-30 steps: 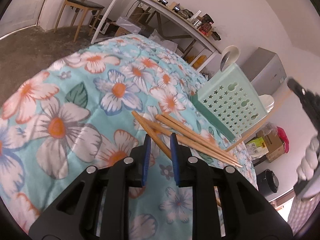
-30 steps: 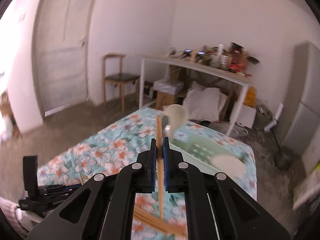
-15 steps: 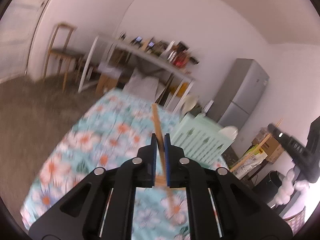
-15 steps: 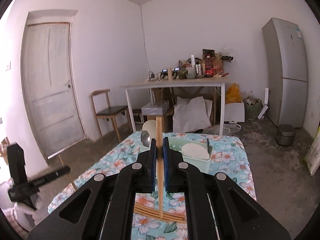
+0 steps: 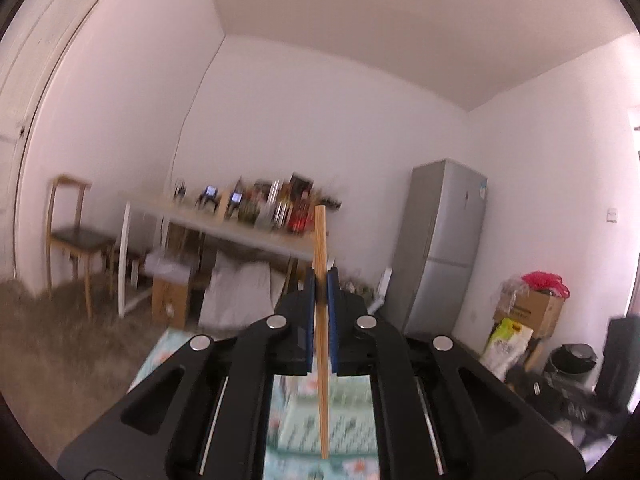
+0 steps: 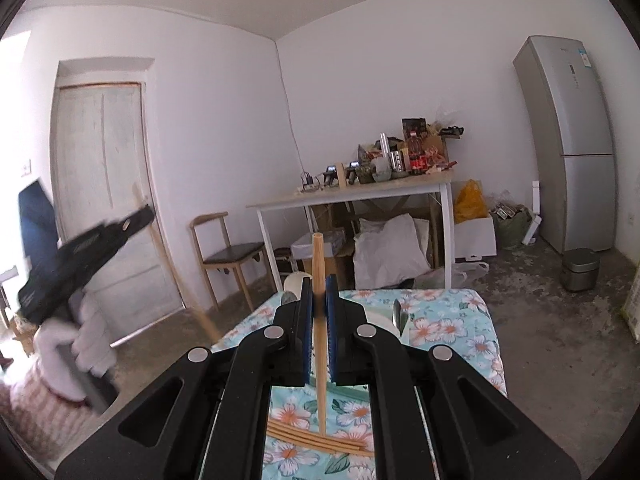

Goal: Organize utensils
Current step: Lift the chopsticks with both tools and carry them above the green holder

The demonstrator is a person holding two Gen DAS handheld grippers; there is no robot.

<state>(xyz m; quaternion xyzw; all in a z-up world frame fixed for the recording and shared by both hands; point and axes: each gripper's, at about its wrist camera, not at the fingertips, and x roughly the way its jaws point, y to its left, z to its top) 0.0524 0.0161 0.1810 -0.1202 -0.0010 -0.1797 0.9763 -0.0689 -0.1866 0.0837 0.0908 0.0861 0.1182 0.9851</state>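
Wooden chopstick [image 5: 321,336] stands upright, clamped between the blue pads of the left tongs [image 5: 320,300], its lower end hanging above the blurred green basket [image 5: 344,412] at 6 o'clock. The right tongs [image 6: 319,312] likewise grip a second upright chopstick [image 6: 319,320] over the floral-clothed counter [image 6: 452,324], where more chopsticks [image 6: 312,438] lie flat at 6 o'clock. At 9 o'clock in the right wrist view, a gloved hand [image 6: 86,340] carries the other tool.

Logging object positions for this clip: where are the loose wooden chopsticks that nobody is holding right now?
In the right wrist view, the loose wooden chopsticks lie bundled on the floral blue tablecloth, low in the frame, just beneath the right tongs.
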